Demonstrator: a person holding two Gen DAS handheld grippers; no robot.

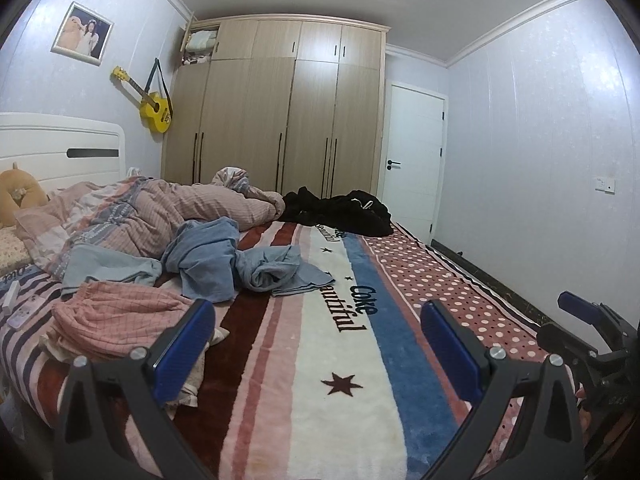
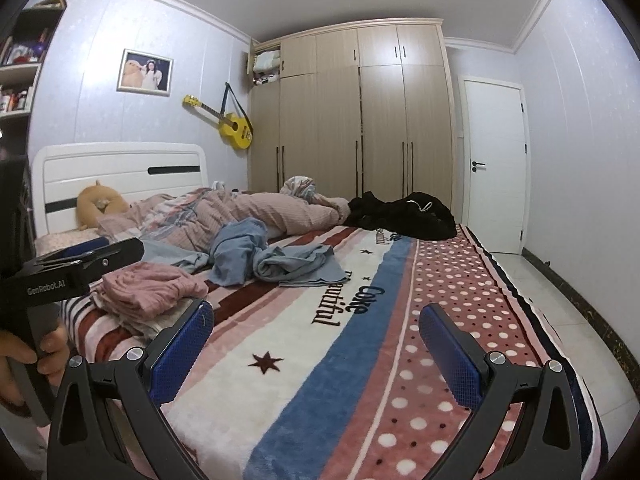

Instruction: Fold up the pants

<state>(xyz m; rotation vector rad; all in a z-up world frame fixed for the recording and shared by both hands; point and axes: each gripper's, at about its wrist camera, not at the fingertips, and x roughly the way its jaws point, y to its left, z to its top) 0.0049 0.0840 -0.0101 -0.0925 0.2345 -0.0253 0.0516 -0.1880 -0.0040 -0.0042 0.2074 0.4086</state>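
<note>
Right wrist view alone shows bookshelf (image 2: pixel 18 76) and hand (image 2: pixel 18 354) gripping left tool, marked "GenRobot.AI". Left tongs (image 1: pixel 320 344) spread wide, empty, above blanket (image 1: pixel 320 360). Right tongs (image 2: pixel 320 344) likewise spread, holding nothing. Blue pants (image 1: pixel 236 264) crumpled mid-bed, apart from both. Blanket reads "Coke".

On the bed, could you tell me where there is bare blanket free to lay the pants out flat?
The striped blanket lies bare between the blue garment and both open grippers, left and right. The polka-dot strip is free up to the black clothes. Crowded: pink checked garment, blue garment and rumpled duvet.
</note>
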